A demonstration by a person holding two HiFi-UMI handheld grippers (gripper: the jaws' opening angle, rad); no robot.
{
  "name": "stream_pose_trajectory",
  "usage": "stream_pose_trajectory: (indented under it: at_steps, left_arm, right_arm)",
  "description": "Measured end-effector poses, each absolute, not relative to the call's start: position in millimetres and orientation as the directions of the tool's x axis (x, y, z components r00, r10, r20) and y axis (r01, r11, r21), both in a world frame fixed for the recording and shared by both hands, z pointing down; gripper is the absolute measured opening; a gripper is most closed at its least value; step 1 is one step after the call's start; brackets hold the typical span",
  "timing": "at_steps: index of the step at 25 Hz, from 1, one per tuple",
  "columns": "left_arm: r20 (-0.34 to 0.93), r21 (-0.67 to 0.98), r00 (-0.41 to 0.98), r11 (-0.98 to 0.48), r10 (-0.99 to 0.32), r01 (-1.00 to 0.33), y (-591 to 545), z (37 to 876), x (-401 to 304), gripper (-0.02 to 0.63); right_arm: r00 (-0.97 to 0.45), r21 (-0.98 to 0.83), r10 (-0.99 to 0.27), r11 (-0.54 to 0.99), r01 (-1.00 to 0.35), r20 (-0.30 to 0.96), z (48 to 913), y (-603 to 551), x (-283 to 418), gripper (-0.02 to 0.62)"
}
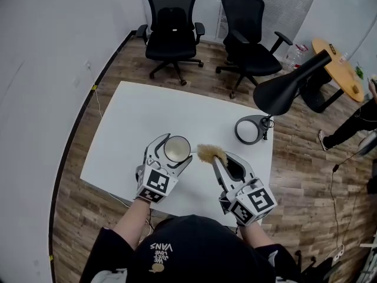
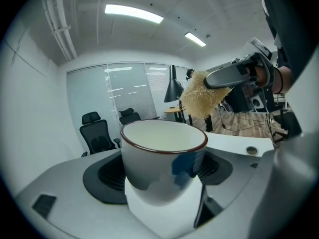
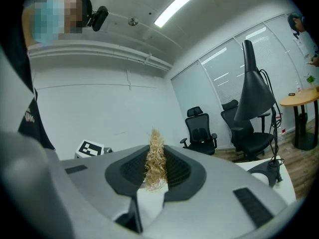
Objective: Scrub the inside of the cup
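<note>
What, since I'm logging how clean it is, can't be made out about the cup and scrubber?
Inner floor of the cup: the left gripper view looks almost level with the rim, and the head view shows it too small.
Full shape of the scrubber: the right gripper view shows only a strip squeezed between the fingers.
Any handle: no view shows one.

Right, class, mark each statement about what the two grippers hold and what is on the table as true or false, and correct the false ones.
1. The left gripper holds a white ceramic cup with a dark red rim. True.
2. The straw-coloured fibrous scrubber is inside the cup. False: it is outside the cup, beside it.
3. The right gripper is shut on the scrubber. True.
4. The black desk lamp stands on the floor. False: its round base sits on the white table.
</note>
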State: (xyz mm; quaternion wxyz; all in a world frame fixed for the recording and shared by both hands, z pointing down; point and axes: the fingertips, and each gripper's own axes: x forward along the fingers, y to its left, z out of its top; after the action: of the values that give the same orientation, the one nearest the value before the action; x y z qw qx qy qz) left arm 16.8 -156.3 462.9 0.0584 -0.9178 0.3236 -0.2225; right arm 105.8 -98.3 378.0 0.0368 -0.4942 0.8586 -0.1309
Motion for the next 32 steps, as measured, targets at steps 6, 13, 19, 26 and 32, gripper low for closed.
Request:
stream_pose_trajectory:
  at_steps: [6,13,19,26,32]
  left_arm:
    - [0.4,-0.288,0.667,-0.777,-0.629,-0.56,-137,462,27,0.397]
    - [0.456,-0.335,0.625,-0.773,-0.633,-0.538,-118,468,36,0.4]
    - [0.483,-0.405,0.62,-0.785,-0.619,-0.468,-101,470,51,0.4]
    - [0.501,-0.418,0.607,-0.787,-0.616,-0.454,-91,473,51,0.4]
    - [0.516,-0.426,0.577,-0.774,-0.633,-0.468,-97,474,43,0.4]
  right_arm:
    - [-0.532,-0.265,-0.845,0.503,-0.823,0.049,375,-84,112,0.077]
    - [-0.585,-0.253,-0.81,0.557,-0.791,0.043,372,-70,110,0.077]
    - [-0.629,-0.224,-0.775,0.605,-0.764,0.055,377,-65,101,0.077]
    - [-0.651,-0.195,-0.757,0.632,-0.75,0.053,377,-64,93,0.077]
    - [-0.688,-0.152,-0.72,0.673,-0.724,0.093,386,-60,77,0.077]
